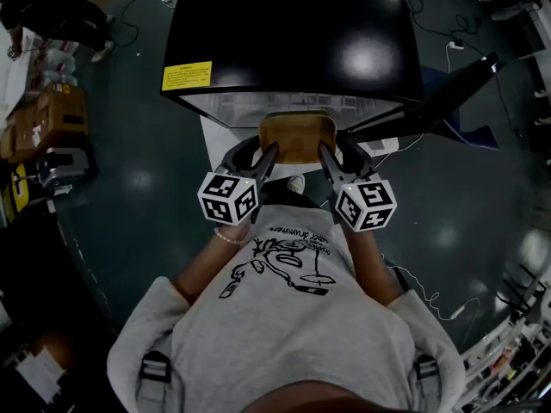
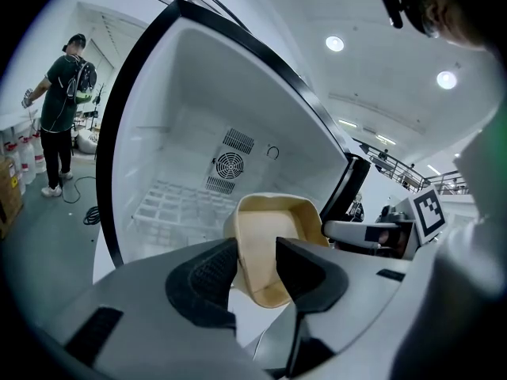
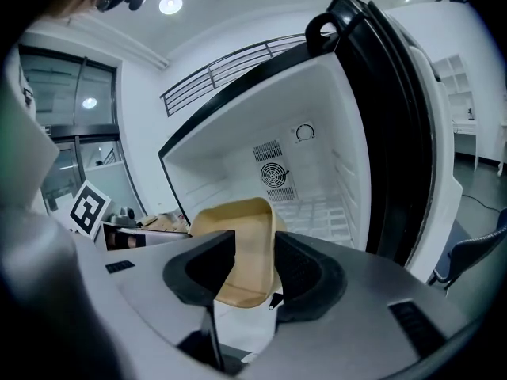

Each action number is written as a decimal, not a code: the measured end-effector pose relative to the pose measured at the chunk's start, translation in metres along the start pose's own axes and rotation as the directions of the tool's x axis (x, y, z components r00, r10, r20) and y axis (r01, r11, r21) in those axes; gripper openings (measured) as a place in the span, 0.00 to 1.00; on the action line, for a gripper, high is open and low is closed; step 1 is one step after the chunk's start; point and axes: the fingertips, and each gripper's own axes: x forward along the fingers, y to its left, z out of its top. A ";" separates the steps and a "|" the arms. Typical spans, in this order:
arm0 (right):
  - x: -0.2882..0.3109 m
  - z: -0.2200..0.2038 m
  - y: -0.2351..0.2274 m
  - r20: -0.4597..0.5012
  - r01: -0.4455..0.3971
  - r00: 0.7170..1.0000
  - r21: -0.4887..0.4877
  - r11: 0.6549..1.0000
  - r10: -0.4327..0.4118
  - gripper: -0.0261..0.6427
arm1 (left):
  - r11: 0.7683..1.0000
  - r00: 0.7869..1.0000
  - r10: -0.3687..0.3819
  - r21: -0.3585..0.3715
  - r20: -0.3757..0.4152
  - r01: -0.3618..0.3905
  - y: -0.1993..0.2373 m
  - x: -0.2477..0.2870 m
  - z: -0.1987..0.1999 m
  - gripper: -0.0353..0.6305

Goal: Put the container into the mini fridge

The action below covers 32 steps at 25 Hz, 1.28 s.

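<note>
A tan rectangular container [image 1: 297,134] hangs in front of the open black mini fridge [image 1: 293,37]. My left gripper [image 1: 265,155] is shut on its left rim, my right gripper [image 1: 328,155] on its right rim. In the left gripper view the container [image 2: 269,240] sits between the dark pads, before the white fridge interior [image 2: 190,172] with a fan grille and wire shelf. The right gripper view shows the container [image 3: 238,236] pinched by the jaws, with the fridge cavity [image 3: 301,172] behind it.
The fridge door [image 1: 439,97] stands open to the right; in the right gripper view the door's edge [image 3: 396,125] rises close by. A person [image 2: 63,109] stands far left near cardboard boxes [image 1: 52,119]. Cables trail over the dark floor.
</note>
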 end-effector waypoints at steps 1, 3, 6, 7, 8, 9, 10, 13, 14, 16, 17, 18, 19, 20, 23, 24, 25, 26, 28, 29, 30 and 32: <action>0.001 0.000 0.000 -0.002 -0.004 1.000 0.000 1.000 0.004 0.29 | 1.000 1.000 0.004 -0.002 0.001 -0.004 0.001 0.000 0.000 0.30; 0.003 0.001 0.001 -0.008 -0.011 1.000 -0.006 1.000 0.011 0.29 | 1.000 1.000 0.012 -0.007 0.006 -0.012 0.003 0.000 0.002 0.30; 0.008 0.005 0.002 -0.015 -0.019 1.000 -0.014 1.000 0.019 0.29 | 1.000 1.000 0.021 -0.014 0.015 -0.021 0.007 0.001 0.007 0.30; 0.011 0.007 0.003 -0.016 -0.020 1.000 -0.014 1.000 0.020 0.29 | 1.000 1.000 0.023 -0.017 0.017 -0.022 0.009 0.001 0.009 0.30; 0.013 0.008 0.003 -0.018 -0.020 1.000 -0.014 1.000 0.020 0.29 | 1.000 1.000 0.023 -0.020 0.019 -0.022 0.011 0.001 0.011 0.30; 0.015 0.010 0.004 -0.019 -0.019 1.000 -0.015 1.000 0.019 0.29 | 1.000 1.000 0.022 -0.022 0.020 -0.021 0.013 0.001 0.013 0.30; 0.017 0.013 0.004 -0.019 -0.018 1.000 -0.016 1.000 0.017 0.29 | 1.000 1.000 0.020 -0.024 0.022 -0.020 0.014 0.002 0.016 0.30; 0.024 0.018 0.003 -0.020 -0.007 1.000 -0.020 1.000 0.007 0.29 | 1.000 1.000 0.015 -0.024 0.025 -0.014 0.020 0.006 0.023 0.30; 0.027 0.019 0.003 -0.020 -0.003 1.000 -0.018 1.000 0.002 0.29 | 1.000 1.000 0.012 -0.022 0.024 -0.011 0.022 0.007 0.025 0.30; 0.032 0.021 0.002 -0.019 0.007 1.000 -0.014 1.000 -0.008 0.29 | 1.000 1.000 0.003 -0.019 0.022 -0.003 0.027 0.011 0.028 0.30; 0.034 0.022 0.001 -0.017 0.013 1.000 -0.012 1.000 -0.013 0.29 | 1.000 1.000 -0.001 -0.017 0.023 0.002 0.028 0.013 0.030 0.30; 0.035 0.024 -0.001 -0.015 0.019 1.000 -0.011 1.000 -0.019 0.29 | 1.000 1.000 -0.006 -0.014 0.023 0.006 0.028 0.015 0.031 0.30; 0.035 0.025 -0.002 -0.013 0.024 1.000 -0.008 1.000 -0.024 0.29 | 1.000 1.000 -0.009 -0.012 0.024 0.009 0.028 0.017 0.033 0.30; 0.036 0.026 -0.004 -0.012 0.029 1.000 -0.006 1.000 -0.029 0.29 | 1.000 1.000 -0.012 -0.010 0.024 0.012 0.029 0.019 0.035 0.30; 0.043 0.028 -0.007 -0.010 0.038 0.999 0.000 0.999 -0.038 0.29 | 1.000 0.999 -0.017 -0.008 0.027 0.018 0.033 0.025 0.040 0.30; 0.046 0.029 -0.008 -0.009 0.040 0.999 0.001 0.999 -0.040 0.29 | 1.000 0.999 -0.018 -0.006 0.027 0.019 0.035 0.026 0.042 0.30; 0.048 0.029 -0.009 -0.008 0.042 0.999 0.002 0.999 -0.042 0.29 | 1.000 0.999 -0.019 -0.005 0.028 0.019 0.037 0.028 0.043 0.30; 0.051 0.030 -0.010 -0.006 0.043 0.999 0.003 0.999 -0.043 0.29 | 1.000 0.999 -0.020 -0.004 0.028 0.020 0.038 0.031 0.045 0.30; 0.056 0.032 -0.012 -0.004 0.046 0.999 0.005 0.999 -0.046 0.29 | 1.000 0.999 -0.021 -0.002 0.026 0.021 0.041 0.036 0.047 0.30; 0.057 0.033 -0.014 -0.003 0.048 0.999 0.006 0.999 -0.048 0.29 | 1.000 0.999 -0.021 -0.002 0.024 0.021 0.042 0.038 0.048 0.30; 0.059 0.034 -0.015 -0.002 0.050 0.999 0.006 0.999 -0.050 0.29 | 1.000 1.000 -0.021 -0.001 0.022 0.022 0.042 0.040 0.049 0.30; 0.062 0.037 -0.017 -0.001 0.053 0.999 0.005 0.999 -0.053 0.29 | 1.000 1.000 -0.021 0.002 0.019 0.021 0.044 0.044 0.051 0.30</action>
